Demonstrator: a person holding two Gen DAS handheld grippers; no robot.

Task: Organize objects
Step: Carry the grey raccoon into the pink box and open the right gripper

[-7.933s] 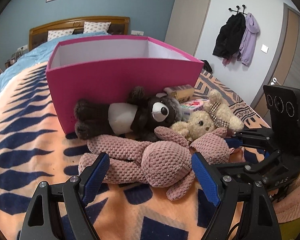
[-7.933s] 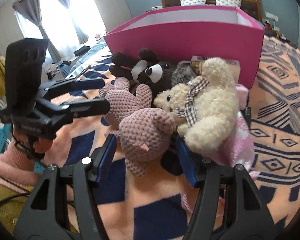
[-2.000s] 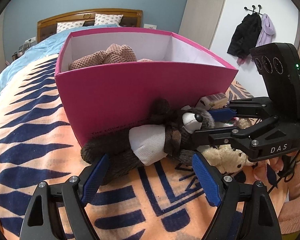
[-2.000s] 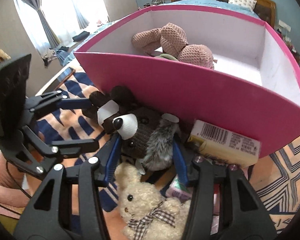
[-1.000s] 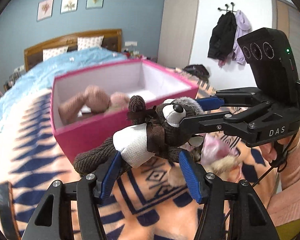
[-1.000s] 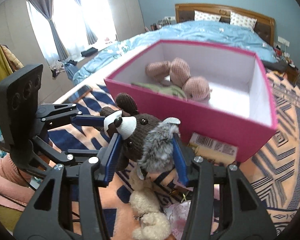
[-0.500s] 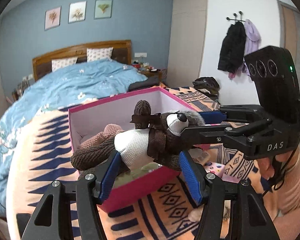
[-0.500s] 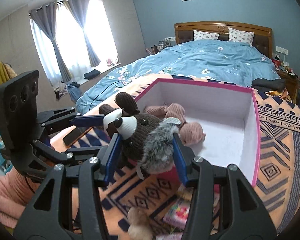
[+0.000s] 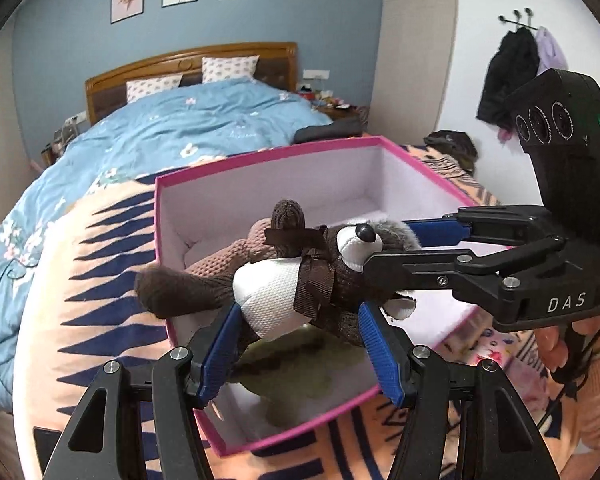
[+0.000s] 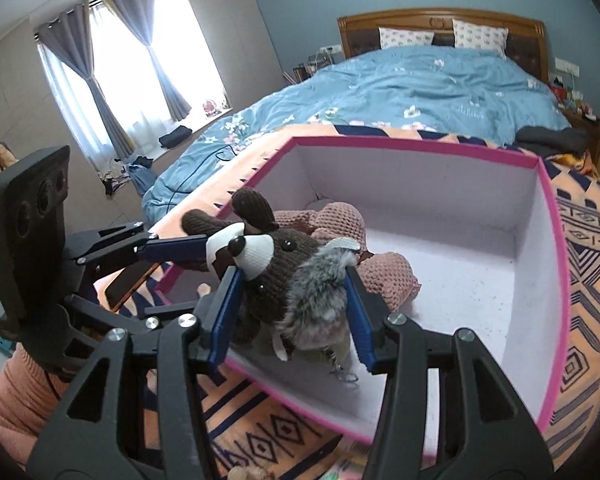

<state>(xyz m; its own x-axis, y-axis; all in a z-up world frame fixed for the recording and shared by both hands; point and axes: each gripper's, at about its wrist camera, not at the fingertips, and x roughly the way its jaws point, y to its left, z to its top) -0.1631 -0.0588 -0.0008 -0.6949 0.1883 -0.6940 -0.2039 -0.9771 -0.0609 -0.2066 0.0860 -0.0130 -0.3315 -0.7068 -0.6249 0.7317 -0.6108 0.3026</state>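
A dark brown plush bear (image 9: 284, 292) with a white belly and grey fur hangs in the air over the open pink box (image 9: 268, 160). My left gripper (image 9: 300, 340) is shut on its belly. My right gripper (image 10: 288, 308) is shut on its head and grey fur (image 10: 316, 292); it also shows in the left wrist view (image 9: 420, 248). A pink knitted plush (image 10: 340, 240) lies inside the pink box (image 10: 548, 264), under the bear. Something olive green (image 9: 296, 384) lies on the box floor.
The box stands on an orange and navy patterned blanket (image 9: 100, 264) on a bed with a blue duvet (image 10: 420, 92). A pink printed item (image 9: 488, 352) lies right of the box. A phone (image 10: 128, 284) lies left of the box.
Both grippers have carried the bear forward and over the box, so it now hangs above the box's inside. The box looks nearer and larger.
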